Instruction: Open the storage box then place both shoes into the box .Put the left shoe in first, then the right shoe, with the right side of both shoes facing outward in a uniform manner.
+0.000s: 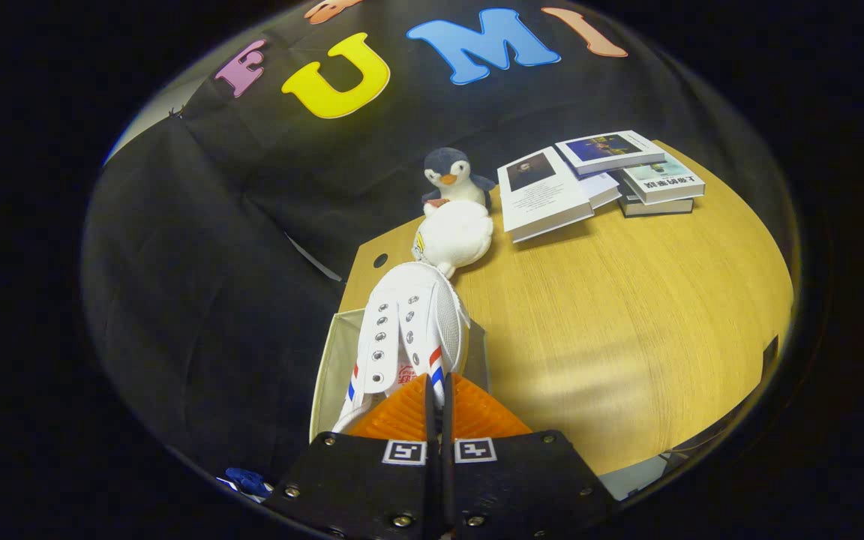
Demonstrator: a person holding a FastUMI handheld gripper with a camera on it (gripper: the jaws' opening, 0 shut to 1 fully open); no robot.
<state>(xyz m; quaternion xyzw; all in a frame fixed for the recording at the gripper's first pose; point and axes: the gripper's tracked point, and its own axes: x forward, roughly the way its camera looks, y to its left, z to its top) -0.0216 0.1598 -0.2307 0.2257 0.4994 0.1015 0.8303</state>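
Tool (438, 401): fingers are pressing together on the white shoe (409, 330), holding it above the storage box (331, 367). Beyond it, a plush penguin (451, 180) and books (597, 180) are lying on the table (627, 315).

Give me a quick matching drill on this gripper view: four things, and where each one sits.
Things:
1. white shoe
2. plush penguin
3. books
4. storage box

Places:
A. heaped at the table's far side, right of the penguin
B. under the shoe, at the table's near left edge
C. clamped between the gripper fingers, toe pointing away
D. against the black cloth wall, beyond the shoe's toe

Pairs: 1-C, 2-D, 3-A, 4-B
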